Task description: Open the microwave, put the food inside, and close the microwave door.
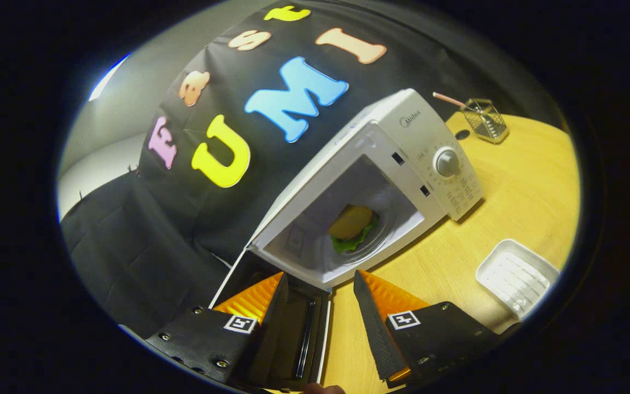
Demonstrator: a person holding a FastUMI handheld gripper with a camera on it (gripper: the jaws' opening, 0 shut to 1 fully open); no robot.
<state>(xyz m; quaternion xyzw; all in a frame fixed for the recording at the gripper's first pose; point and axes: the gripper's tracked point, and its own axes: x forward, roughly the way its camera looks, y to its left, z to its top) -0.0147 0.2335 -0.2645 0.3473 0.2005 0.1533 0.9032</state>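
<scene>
A white microwave (402, 164) stands on the wooden table (517, 191) with its cavity open toward me. Inside, on the turntable, lies the food (352, 227), a bun with a green lettuce leaf under it. The dark-windowed door (298, 323) is swung wide open and reaches back toward me, its free edge lying between my fingers. My gripper (320, 282) is open, one fingertip on each side of the door's edge, neither pressing on it. The view is tilted.
A white ridged tray (517, 276) lies on the table beyond my right finger. A wire-mesh holder (487, 120) with a pink stick stands behind the microwave's control panel, whose dial (448, 162) faces me. Black cloth hangs on the left.
</scene>
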